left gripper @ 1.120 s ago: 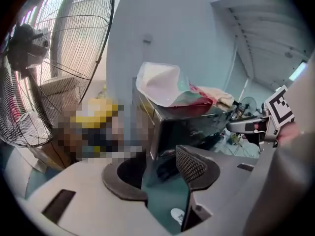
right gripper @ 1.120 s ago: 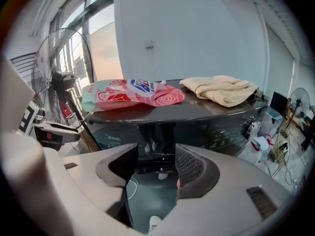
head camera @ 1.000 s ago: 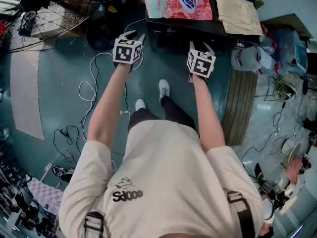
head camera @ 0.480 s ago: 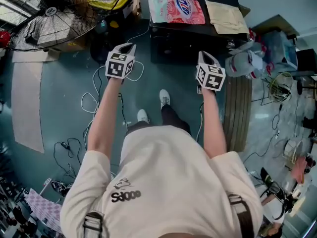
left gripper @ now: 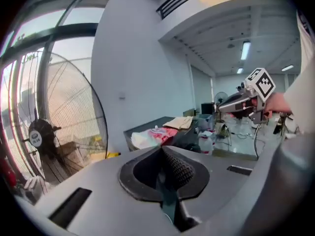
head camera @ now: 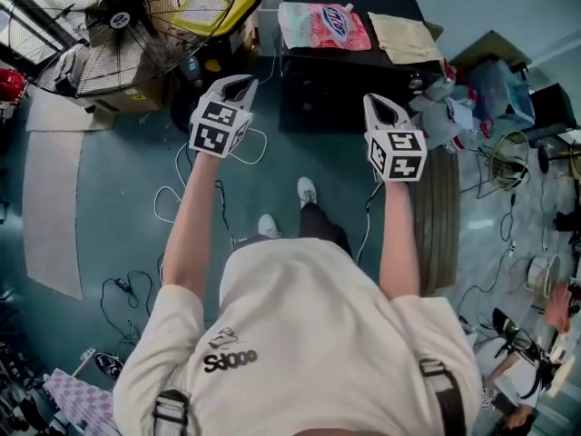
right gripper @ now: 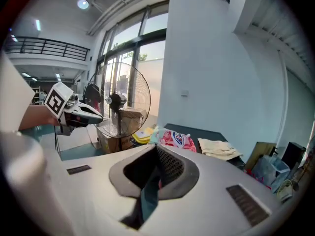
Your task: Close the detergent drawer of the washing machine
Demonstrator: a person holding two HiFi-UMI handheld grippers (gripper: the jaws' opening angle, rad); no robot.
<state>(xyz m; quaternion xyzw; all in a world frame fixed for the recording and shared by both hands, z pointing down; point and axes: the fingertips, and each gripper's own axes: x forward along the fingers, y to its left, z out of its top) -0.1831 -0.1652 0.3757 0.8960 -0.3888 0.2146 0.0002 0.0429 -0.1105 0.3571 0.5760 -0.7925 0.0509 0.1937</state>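
Left gripper point(head camera: 238, 84) jaws pressed together, nothing between them; right gripper point(head camera: 376, 104) likewise closed and empty; I hold both in the air, short of the dark washing machine point(head camera: 331, 98); detergent bag point(head camera: 324, 25) and cloth point(head camera: 404, 36) lie on top; detergent drawer not discernible.

Washing machine point(head camera: 349, 107): straight ahead of the person.
Machine top: pouch point(head camera: 324, 25) on the left, folded cloth point(head camera: 404, 36) beside it on the right.
Fan point(head camera: 123, 21): left of the machine, cardboard box point(head camera: 127, 101) just by it.
Left gripper point(head camera: 240, 84): before the machine's left corner, above floor cables point(head camera: 160, 209).
Right gripper point(head camera: 374, 103): before its right corner.
Heap of bags point(head camera: 481, 89): right of the machine.
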